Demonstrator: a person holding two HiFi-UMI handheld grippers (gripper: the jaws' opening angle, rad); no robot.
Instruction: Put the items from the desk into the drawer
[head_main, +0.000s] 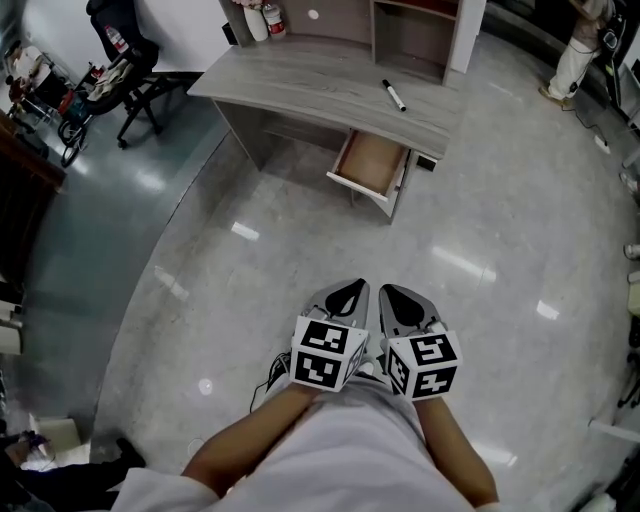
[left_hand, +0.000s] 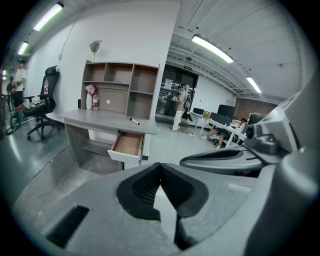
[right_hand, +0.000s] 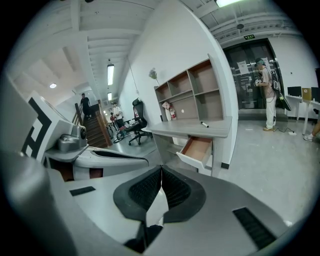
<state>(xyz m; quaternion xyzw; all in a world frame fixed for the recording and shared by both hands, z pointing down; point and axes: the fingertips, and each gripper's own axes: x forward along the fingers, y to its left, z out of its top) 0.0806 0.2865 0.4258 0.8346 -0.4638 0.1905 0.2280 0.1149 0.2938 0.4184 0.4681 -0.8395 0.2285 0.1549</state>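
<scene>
A black-and-white marker (head_main: 394, 95) lies on the grey desk (head_main: 300, 75), far ahead of me. Under the desk's right part a drawer (head_main: 372, 163) stands pulled out, its brown inside bare. The marker (left_hand: 134, 120) and the drawer (left_hand: 127, 144) show small in the left gripper view; the right gripper view also holds the marker (right_hand: 204, 124) and the drawer (right_hand: 197, 148). My left gripper (head_main: 347, 293) and right gripper (head_main: 393, 296) sit side by side close to my body, well short of the desk. Both are shut with nothing in them.
A shelf unit (head_main: 415, 30) stands on the desk's back, with a white bottle and a red item (head_main: 272, 18) to its left. A black office chair (head_main: 120, 60) is at the far left. A person (head_main: 575, 50) stands at the far right. Glossy floor lies between.
</scene>
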